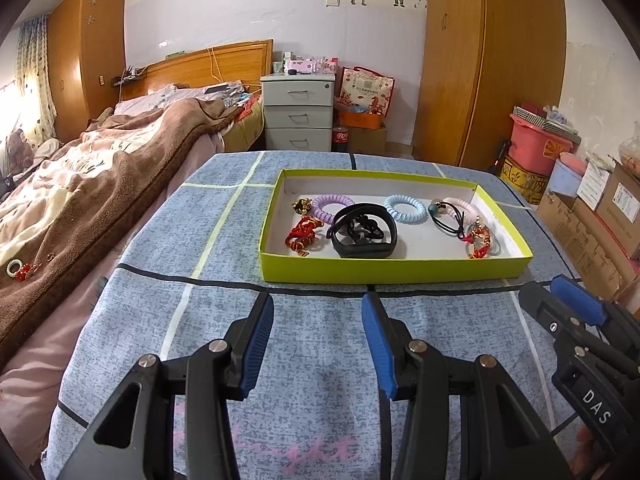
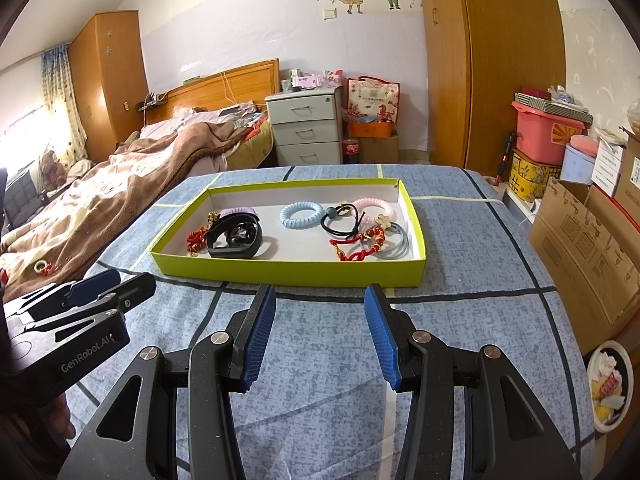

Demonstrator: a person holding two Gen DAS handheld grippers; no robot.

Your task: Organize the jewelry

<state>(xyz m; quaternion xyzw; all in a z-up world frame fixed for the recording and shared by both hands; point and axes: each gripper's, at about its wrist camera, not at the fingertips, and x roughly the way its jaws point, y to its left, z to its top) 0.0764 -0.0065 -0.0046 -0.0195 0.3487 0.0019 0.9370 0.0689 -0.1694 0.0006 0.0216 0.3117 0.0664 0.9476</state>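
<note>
A shallow lime-green box [image 1: 394, 270] [image 2: 288, 274] lies on the blue checked cloth ahead of both grippers. Inside it are a black band [image 1: 366, 234] [image 2: 236, 238], a purple coil tie [image 1: 332, 206], a light blue coil tie [image 1: 405, 209] [image 2: 301, 214], a pink coil tie [image 2: 374, 205], black elastic loops [image 1: 450, 220] [image 2: 340, 222] and red-and-gold bracelets [image 1: 304, 234] [image 2: 362, 246]. My left gripper [image 1: 318, 300] is open and empty, short of the box's near wall. My right gripper [image 2: 320, 292] is also open and empty, beside the left one.
A bed with a brown blanket [image 1: 92, 184] runs along the left; a small ring and red beads [image 1: 20, 270] lie on it. Cardboard boxes [image 2: 588, 248] and a bowl of scraps [image 2: 610, 386] stand at the right. A white drawer unit [image 1: 298, 112] stands behind.
</note>
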